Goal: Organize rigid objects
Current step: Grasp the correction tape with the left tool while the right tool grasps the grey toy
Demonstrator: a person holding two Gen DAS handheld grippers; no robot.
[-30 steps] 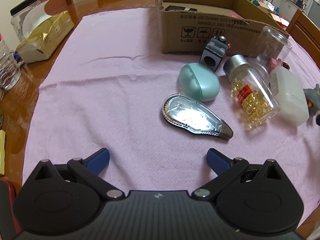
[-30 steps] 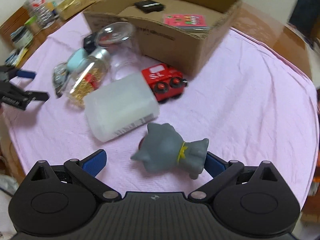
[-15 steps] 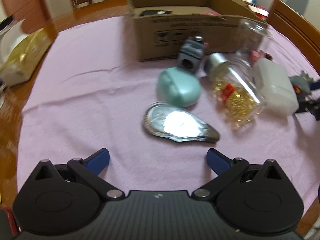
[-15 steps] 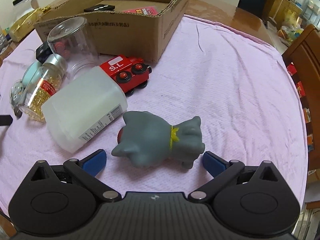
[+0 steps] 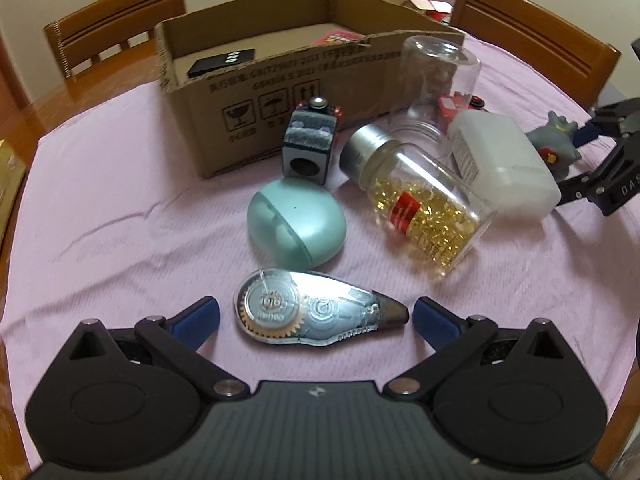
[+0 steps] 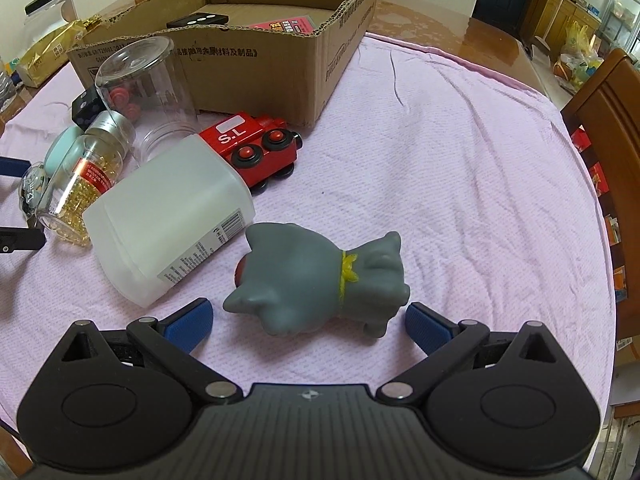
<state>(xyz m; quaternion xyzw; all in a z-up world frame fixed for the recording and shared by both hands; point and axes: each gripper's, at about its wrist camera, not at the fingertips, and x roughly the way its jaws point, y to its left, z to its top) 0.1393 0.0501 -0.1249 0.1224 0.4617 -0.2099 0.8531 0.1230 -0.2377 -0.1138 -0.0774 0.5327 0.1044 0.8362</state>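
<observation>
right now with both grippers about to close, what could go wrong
1. The correction tape dispenser lies flat and low between the open jaws of the left gripper; they may ride over it or squeeze it out.
2. The grey cat toy looks rounded, lying sideways in the right gripper; it could twist when pinched.
3. The white plastic bottle lies close beside the toy's head; the near jaw might nudge it toward the capsule jar.
</observation>
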